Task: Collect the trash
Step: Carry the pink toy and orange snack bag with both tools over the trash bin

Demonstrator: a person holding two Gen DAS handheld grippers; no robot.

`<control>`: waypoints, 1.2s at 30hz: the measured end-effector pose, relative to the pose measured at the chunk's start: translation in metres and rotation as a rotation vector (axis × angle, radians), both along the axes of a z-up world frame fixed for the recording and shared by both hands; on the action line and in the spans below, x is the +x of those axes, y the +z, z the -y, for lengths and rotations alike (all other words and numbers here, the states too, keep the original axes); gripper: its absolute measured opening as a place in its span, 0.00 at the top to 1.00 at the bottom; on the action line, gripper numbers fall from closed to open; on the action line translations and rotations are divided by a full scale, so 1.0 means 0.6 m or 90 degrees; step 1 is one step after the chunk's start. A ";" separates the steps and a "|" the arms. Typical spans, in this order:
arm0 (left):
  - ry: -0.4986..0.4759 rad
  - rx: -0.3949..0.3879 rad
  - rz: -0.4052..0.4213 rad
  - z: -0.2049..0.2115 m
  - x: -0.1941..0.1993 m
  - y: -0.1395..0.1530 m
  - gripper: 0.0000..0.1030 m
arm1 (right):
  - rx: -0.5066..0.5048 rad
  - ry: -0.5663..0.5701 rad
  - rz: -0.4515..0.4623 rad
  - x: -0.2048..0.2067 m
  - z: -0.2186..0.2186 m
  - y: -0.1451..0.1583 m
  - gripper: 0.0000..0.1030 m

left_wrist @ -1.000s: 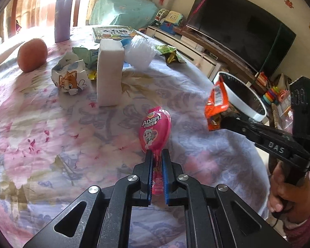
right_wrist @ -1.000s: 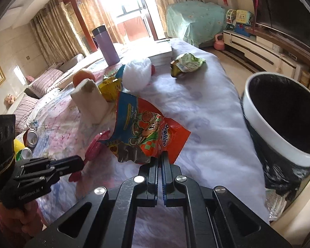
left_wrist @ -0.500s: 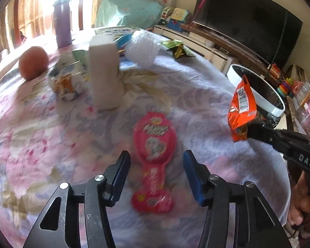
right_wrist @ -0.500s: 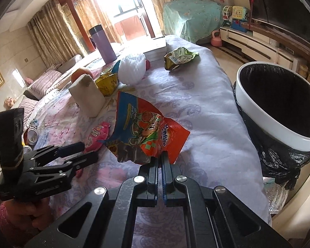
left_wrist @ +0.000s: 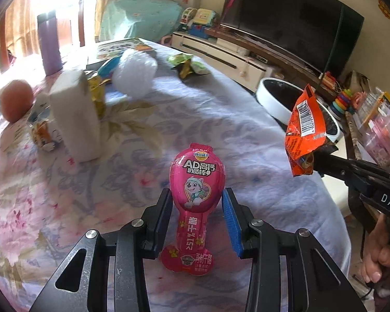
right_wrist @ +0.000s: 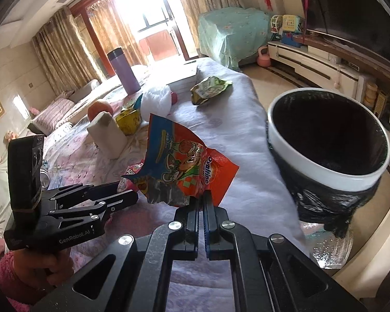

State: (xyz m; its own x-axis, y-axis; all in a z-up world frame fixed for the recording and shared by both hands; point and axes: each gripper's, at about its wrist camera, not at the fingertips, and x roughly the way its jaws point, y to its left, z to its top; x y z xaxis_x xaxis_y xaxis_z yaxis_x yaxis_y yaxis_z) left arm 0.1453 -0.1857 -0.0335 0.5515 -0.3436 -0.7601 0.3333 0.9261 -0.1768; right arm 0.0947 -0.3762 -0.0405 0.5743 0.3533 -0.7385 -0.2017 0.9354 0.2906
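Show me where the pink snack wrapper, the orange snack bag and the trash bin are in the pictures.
pink snack wrapper [left_wrist: 197,182]: left wrist view, on its wide printed head.
orange snack bag [right_wrist: 195,163]: right wrist view, on its printed front.
trash bin [right_wrist: 293,156]: right wrist view, on its white rim.

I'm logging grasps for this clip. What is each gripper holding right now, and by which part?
The right gripper pinches the orange snack wrapper by its bottom edge. The left gripper is open around the pink cheese-stick packet, holding nothing.
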 end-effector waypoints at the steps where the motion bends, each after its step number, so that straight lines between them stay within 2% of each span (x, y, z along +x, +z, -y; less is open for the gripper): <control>1: -0.003 -0.001 0.000 0.003 0.002 0.002 0.63 | 0.002 -0.004 0.000 -0.003 0.005 0.001 0.98; 14: -0.075 0.001 0.027 0.091 0.014 0.040 0.63 | 0.017 -0.077 0.020 -0.023 0.100 0.035 0.98; 26: -0.122 0.009 0.051 0.165 0.037 0.062 0.63 | 0.019 -0.137 0.038 -0.005 0.175 0.057 0.98; 36: -0.146 0.008 0.062 0.213 0.071 0.067 0.63 | 0.018 -0.164 0.026 0.022 0.220 0.054 0.98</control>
